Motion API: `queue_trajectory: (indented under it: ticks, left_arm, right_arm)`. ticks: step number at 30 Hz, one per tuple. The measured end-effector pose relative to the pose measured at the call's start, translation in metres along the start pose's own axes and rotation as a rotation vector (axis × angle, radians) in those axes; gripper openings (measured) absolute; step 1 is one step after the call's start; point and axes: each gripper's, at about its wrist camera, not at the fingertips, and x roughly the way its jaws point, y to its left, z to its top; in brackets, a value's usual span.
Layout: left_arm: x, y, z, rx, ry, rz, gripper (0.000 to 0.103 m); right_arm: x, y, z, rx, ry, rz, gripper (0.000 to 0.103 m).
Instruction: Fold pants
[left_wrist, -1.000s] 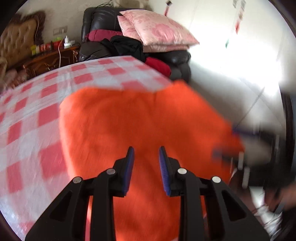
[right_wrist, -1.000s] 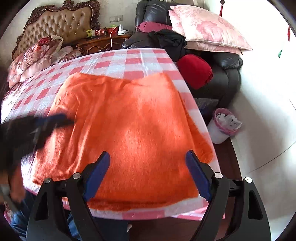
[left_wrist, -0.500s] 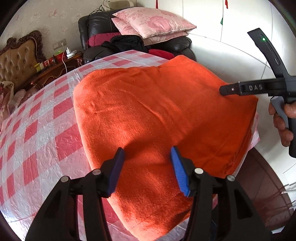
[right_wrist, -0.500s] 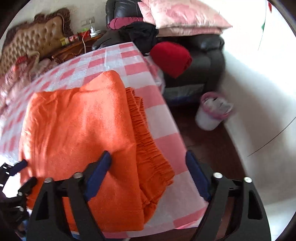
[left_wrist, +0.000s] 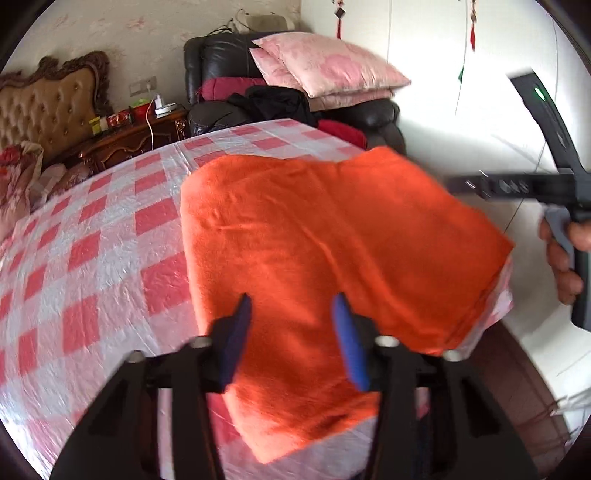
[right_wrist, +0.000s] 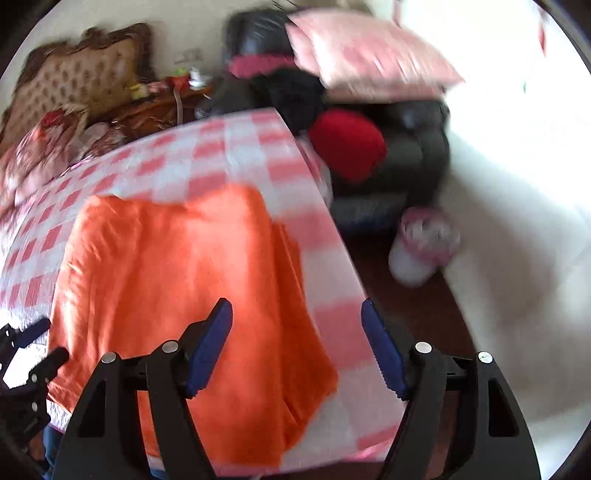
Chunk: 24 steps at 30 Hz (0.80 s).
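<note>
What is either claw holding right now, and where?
Nothing. The left claw and right claw are both open above the orange pants.

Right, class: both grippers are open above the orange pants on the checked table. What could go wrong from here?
1. The orange pants lie at the table's corner, their edge near the tablecloth edge; a tug could slide them off.
2. The cloth looks like thin, crinkled plastic; the fingers might pinch it along with the fabric.
3. The left gripper and right gripper are both open; gripping unevenly could skew the fold.
</note>
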Motion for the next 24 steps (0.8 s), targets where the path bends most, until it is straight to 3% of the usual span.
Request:
queue_trajectory:
  ticks: [1,3,6,7,8,10,12,14,16,19,21,24]
  left_arm:
    - [0.0,-0.006,0.0,0.003,0.002,-0.004,0.025]
    - [0.004,-0.018,-0.001,0.022,0.023,-0.009,0.023]
    - [0.015,-0.02,-0.005,-0.012,0.081,-0.03,0.023]
    - [0.015,-0.021,-0.006,-0.001,0.085,-0.018,0.024]
    - [0.014,-0.022,-0.007,0.002,0.084,-0.016,0.024]
    - [0.012,-0.021,-0.006,-0.01,0.084,-0.018,0.024]
    - [0.01,-0.021,-0.007,-0.016,0.084,-0.02,0.024]
    - [0.01,-0.021,-0.006,-0.028,0.087,-0.014,0.024]
    - [0.002,-0.016,-0.003,-0.067,0.061,0.012,0.025]
    - [-0.015,0.008,0.001,-0.208,0.011,0.091,0.039]
    - [-0.021,0.03,-0.004,-0.339,0.03,0.121,0.039]
    - [-0.014,0.052,-0.021,-0.532,0.114,0.036,0.039]
  right_arm:
    - [0.0,0.009,0.014,-0.036,-0.017,0.022,0.071]
    - [0.01,0.02,0.035,-0.061,-0.024,0.052,0.071]
    - [0.05,0.035,0.063,-0.088,0.049,0.124,0.06]
    - [0.063,0.037,0.066,-0.097,0.078,0.106,0.059]
    - [0.084,0.035,0.069,-0.107,0.128,0.031,0.059]
    - [0.095,0.022,0.071,-0.064,0.142,0.03,0.059]
    - [0.086,0.008,0.075,-0.008,0.098,0.031,0.062]
    - [0.067,-0.005,0.078,0.036,0.02,-0.041,0.069]
    - [0.045,-0.019,0.071,0.087,-0.004,-0.073,0.071]
    - [0.021,-0.03,0.048,0.131,0.018,-0.029,0.071]
    - [0.003,-0.035,0.019,0.167,0.043,0.033,0.072]
    - [-0.004,-0.027,-0.016,0.164,0.098,0.109,0.072]
